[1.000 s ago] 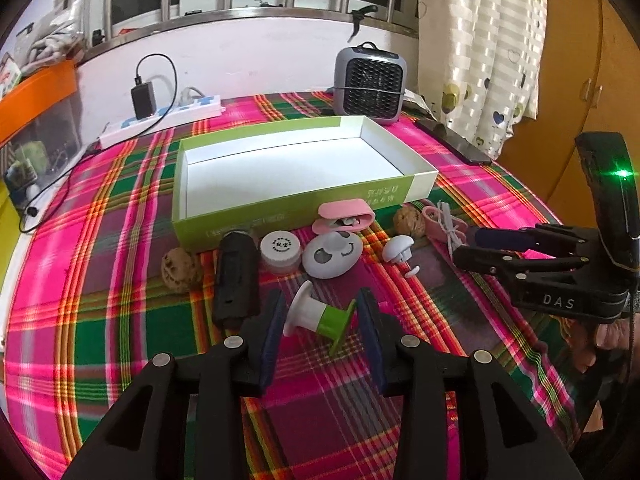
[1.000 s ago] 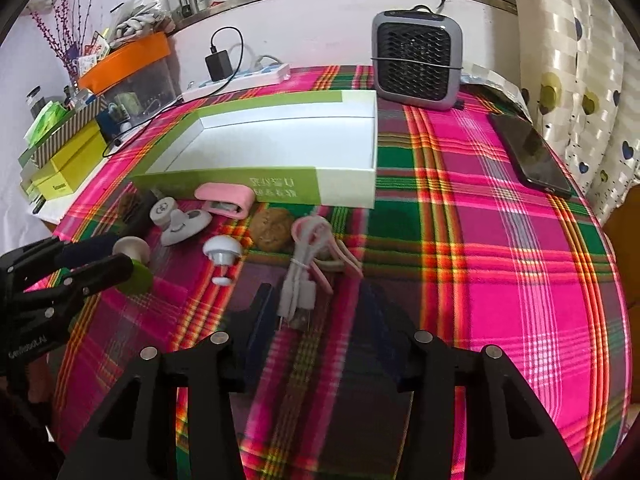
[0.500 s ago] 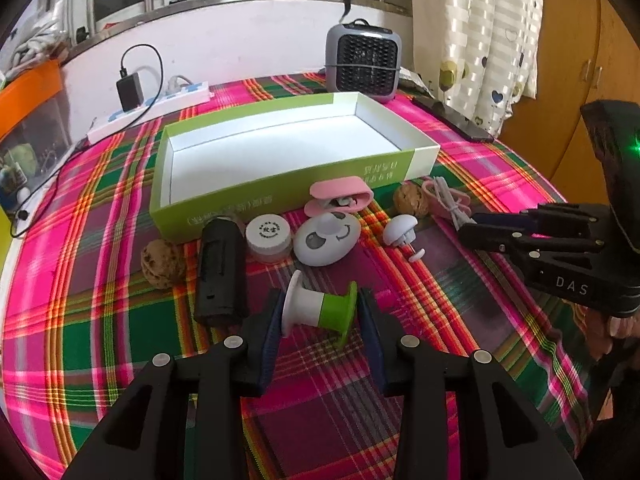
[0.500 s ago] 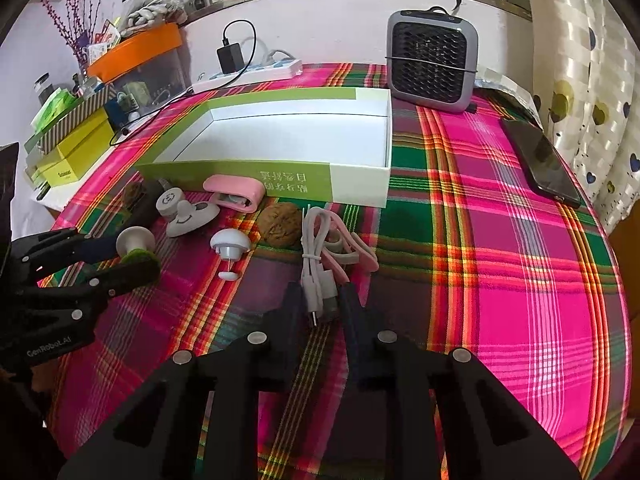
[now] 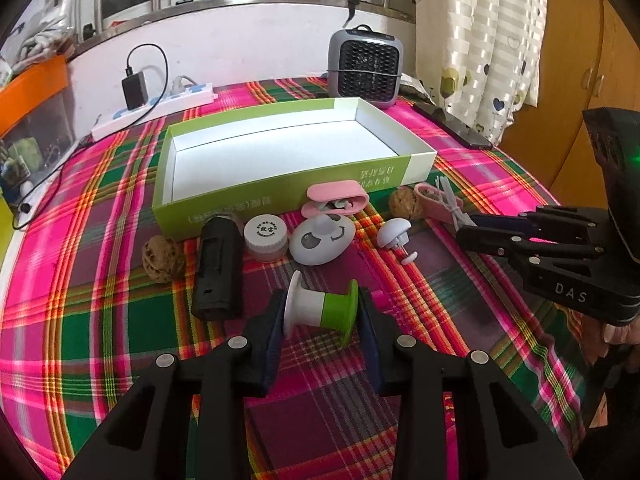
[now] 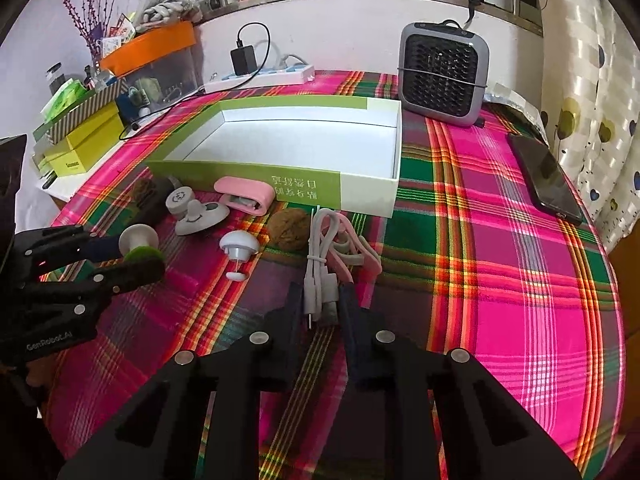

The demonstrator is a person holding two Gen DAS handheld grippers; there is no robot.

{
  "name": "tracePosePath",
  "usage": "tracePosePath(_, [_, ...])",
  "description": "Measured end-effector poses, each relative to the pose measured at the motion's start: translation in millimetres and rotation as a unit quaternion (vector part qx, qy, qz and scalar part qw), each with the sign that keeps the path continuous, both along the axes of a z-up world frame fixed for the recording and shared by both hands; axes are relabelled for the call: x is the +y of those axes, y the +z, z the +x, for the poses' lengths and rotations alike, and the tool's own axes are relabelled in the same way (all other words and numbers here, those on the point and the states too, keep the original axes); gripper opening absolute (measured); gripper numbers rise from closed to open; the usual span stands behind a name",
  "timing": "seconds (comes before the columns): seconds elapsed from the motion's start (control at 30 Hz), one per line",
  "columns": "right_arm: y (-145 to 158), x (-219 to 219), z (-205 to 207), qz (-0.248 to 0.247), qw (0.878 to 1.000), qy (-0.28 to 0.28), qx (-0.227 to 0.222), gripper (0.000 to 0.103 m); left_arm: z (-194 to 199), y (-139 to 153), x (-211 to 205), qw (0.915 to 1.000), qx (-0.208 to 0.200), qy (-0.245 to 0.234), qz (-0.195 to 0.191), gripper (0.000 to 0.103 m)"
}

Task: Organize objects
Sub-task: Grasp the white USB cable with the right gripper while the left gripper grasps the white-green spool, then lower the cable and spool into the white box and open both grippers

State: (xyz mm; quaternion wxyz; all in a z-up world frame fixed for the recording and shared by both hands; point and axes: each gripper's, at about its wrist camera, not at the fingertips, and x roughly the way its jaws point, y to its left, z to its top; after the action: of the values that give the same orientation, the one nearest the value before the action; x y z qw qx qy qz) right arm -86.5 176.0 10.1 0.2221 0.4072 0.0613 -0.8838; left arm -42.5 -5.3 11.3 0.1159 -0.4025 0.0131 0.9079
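My left gripper (image 5: 320, 312) is shut on a white and green spool (image 5: 320, 310), held just above the plaid cloth; it also shows in the right wrist view (image 6: 140, 246). My right gripper (image 6: 320, 300) is shut on a bundled white USB cable (image 6: 318, 264) lying beside a pink clip (image 6: 356, 256). The open green and white box (image 5: 280, 148) sits behind with a bare white floor. In front of it lie a pink case (image 5: 336, 200), a white smiley object (image 5: 322, 238), a small white jar (image 5: 266, 236), a black cylinder (image 5: 218, 264), a white mushroom knob (image 5: 394, 234) and two walnuts (image 5: 162, 258).
A grey mini heater (image 5: 364, 66) stands behind the box. A power strip with a charger (image 5: 160, 102) lies at the back left. A black phone (image 6: 544, 176) lies at the right edge of the table. Boxes and an orange bin (image 6: 148, 46) stand at the far left.
My right gripper has closed on the white cable. My left gripper has lifted the spool slightly and both views have drawn back a little from the box.
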Motion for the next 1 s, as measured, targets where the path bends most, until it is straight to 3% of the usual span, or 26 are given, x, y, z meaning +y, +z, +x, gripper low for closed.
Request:
tracePosePath(0.47, [29.1,-6.6,12.6,-0.031,0.998,0.026,0.042,0.019,0.2,27.9,-0.7,0.999,0.039,0.021,0.006,0.032])
tracePosePath(1.0, [42.1,-30.9,-35.0,-0.026,0.997,0.045,0.059,0.019,-44.0,47.1,-7.4,0.9971,0.064,0.04,0.002,0.032])
